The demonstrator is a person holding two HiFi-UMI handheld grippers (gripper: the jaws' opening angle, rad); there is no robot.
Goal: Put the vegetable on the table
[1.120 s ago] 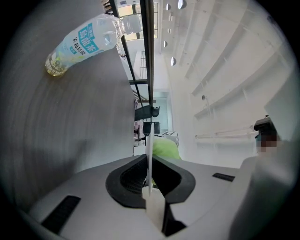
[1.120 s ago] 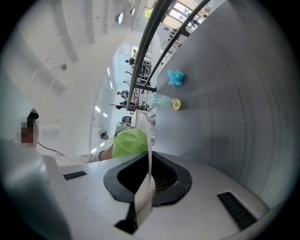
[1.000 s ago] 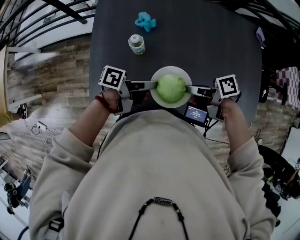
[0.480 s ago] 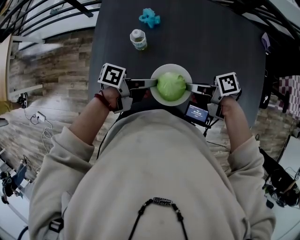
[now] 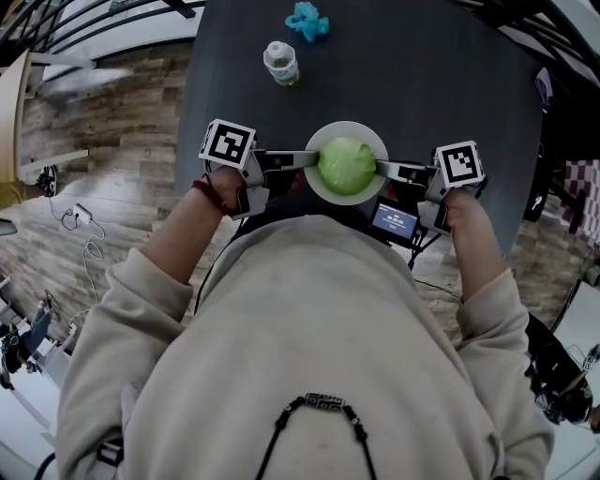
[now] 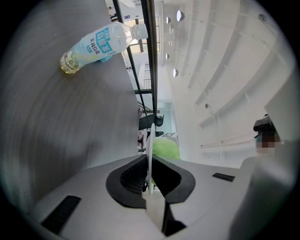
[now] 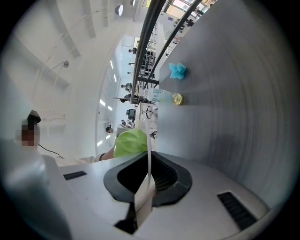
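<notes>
A round green vegetable lies on a white plate held just above the near edge of the dark table. My left gripper is shut on the plate's left rim and my right gripper on its right rim. In the left gripper view the plate shows edge-on as a thin white line between the jaws of the gripper, with the vegetable behind. The right gripper view shows the same: the plate's edge in the gripper, with the vegetable beyond.
A small plastic bottle with yellowish liquid stands farther back on the table, and a blue toy lies beyond it. A small lit screen hangs by my right hand. Wooden floor lies to the left of the table.
Both grippers keep their hold on the plate. The head view has shifted, so the bottle and the blue toy sit nearer the top of the frame.
</notes>
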